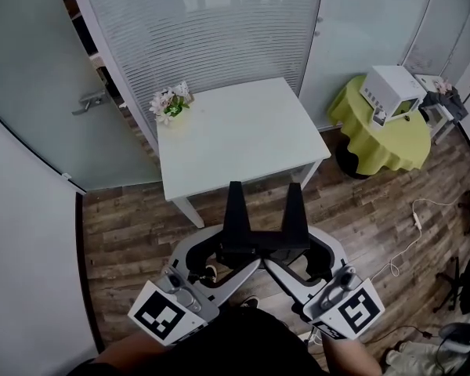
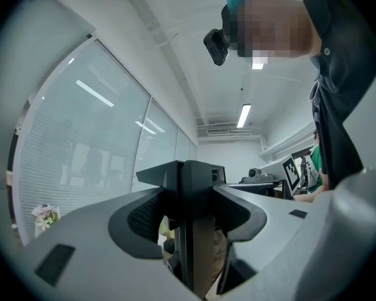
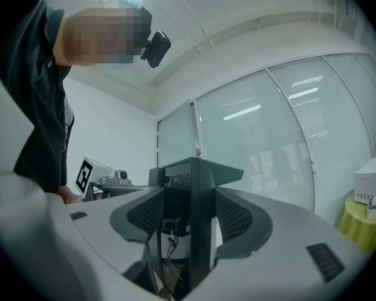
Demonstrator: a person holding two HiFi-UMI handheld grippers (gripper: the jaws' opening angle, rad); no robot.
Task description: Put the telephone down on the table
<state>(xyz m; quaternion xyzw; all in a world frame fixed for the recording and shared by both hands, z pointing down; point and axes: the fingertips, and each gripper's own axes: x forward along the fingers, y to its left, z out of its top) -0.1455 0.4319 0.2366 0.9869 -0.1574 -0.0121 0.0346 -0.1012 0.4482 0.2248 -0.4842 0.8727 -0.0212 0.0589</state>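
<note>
Flowers point(image 1: 169, 102) sit at the far left corner of the white bench point(image 1: 243, 139), which is otherwise bare. Nearer the person, the left gripper point(image 1: 216, 251) has its jaws closed on one side of the black telephone point(image 1: 262, 240), and the right gripper point(image 1: 313, 253) clamps the other side, so it hangs in the air short of the bench. It looks rigid, hard-shelled and probably smooth, moderately heavy, so this two-sided hold on its flat edges seems the safest one.
</note>
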